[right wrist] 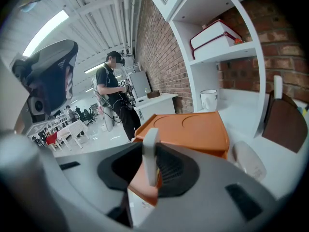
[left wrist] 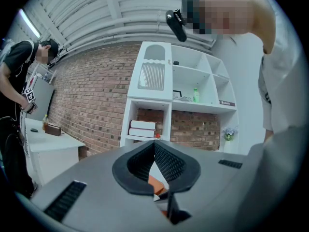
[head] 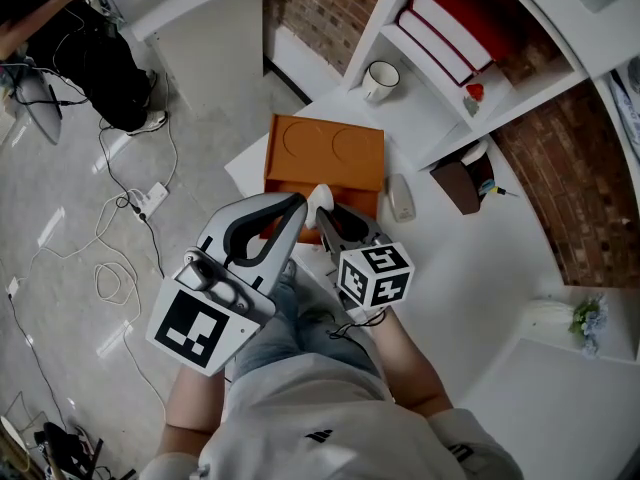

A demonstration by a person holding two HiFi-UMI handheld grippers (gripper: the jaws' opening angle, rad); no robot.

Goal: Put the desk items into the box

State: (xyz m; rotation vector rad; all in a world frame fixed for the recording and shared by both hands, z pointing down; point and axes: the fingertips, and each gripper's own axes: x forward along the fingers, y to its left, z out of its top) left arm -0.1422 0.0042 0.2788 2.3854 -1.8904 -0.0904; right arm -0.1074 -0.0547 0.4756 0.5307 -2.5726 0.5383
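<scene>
Holds a thin white slab (right wrist: 150, 138) upright in the right gripper (right wrist: 150, 154), pads clenched on its flat faces, just in front of the near edge of the orange box (head: 325, 153). Carries nothing in the left gripper (left wrist: 154, 148): tips pressed together, pointing level, close beside the right one. Finds the box close to the open edge of the desk (head: 480, 268), with floor beyond, and with a flat top bearing two round dents. Reads that top as a lid in place, so probably no way in yet. Risks striking the lid with the slab if lowered now, which could twist the slab in the pads or push the box toward that open edge. Leaves the slab's end standing out past the tips, so any bump there gains leverage and could swing it loose or drop it. Allows little room between the two grippers, so reaching for the lid with the left could brush the slab or the right jaws. Also puts the white mouse (head: 401, 198), just beside the box, in the way of a careless sweep of the right gripper.
</scene>
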